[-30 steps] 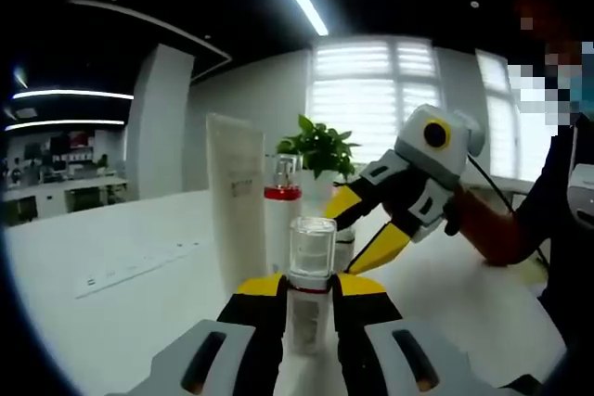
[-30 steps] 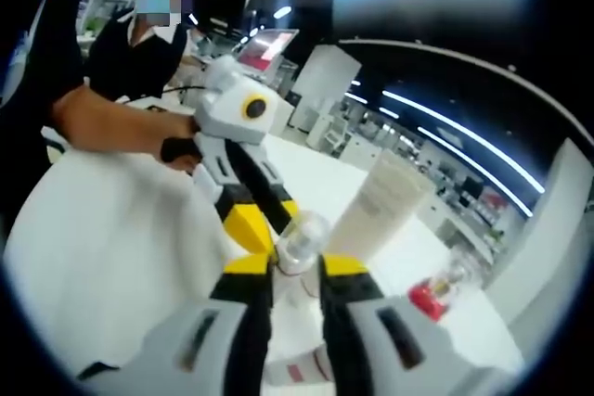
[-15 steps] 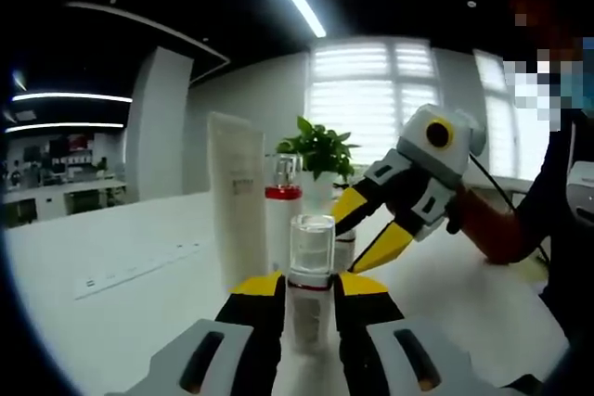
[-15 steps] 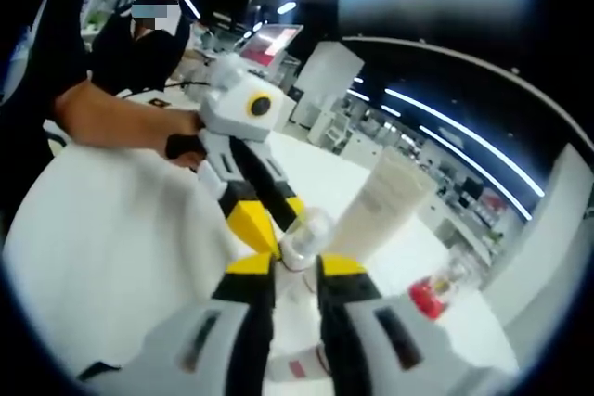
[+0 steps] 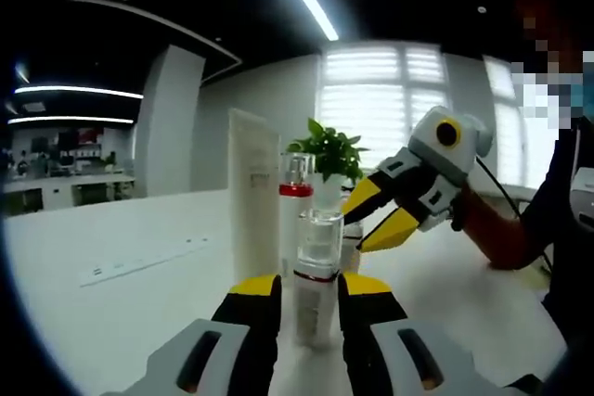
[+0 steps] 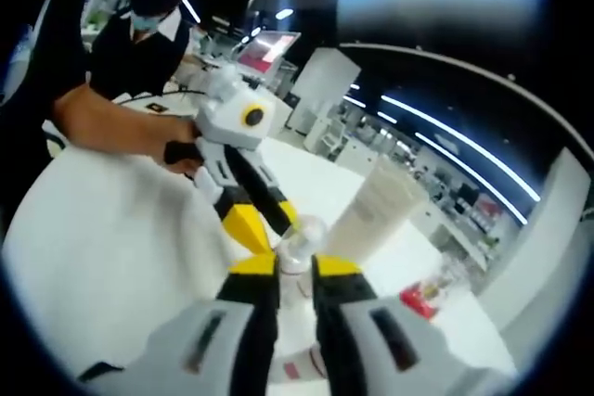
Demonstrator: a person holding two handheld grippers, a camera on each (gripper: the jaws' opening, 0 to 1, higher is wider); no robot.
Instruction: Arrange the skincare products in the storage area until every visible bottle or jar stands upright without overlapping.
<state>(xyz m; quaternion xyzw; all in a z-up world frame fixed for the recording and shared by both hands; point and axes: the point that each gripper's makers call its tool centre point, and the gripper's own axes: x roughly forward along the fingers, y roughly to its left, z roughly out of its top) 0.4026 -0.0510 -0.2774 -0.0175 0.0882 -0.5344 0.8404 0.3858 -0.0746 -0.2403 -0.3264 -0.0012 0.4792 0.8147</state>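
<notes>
**Two grippers meet at one small bottle**

In the left gripper view, the left gripper (image 5: 309, 289) has its yellow-tipped jaws standing either side of a clear-capped bottle (image 5: 317, 271), which stands upright on the white table (image 5: 121, 303). The jaws look slightly apart from its sides, flanking rather than pinching, though the view is too soft to be sure. Behind it, toward 11 o'clock, stands a tall cream tube (image 5: 253, 194), and just beside that a red-collared pump bottle (image 5: 296, 215). A potted plant (image 5: 331, 150) sits further back at 12 o'clock.

The right gripper (image 5: 373, 220) reaches in from 2 o'clock, its jaws spread. A small jar (image 5: 350, 249) seems to stand at its tips; whether they touch it, I cannot tell.

In the right gripper view, the right gripper (image 6: 295, 271) frames the same bottle (image 6: 299, 246) from the opposite side, jaws narrowly parted, with the left gripper (image 6: 249, 220) opposite. The tube (image 6: 371, 215) leans toward 1 o'clock, probably from camera roll. Everything appears upright and separate, so the left gripper likely only steadies the bottle while it settles.
</notes>
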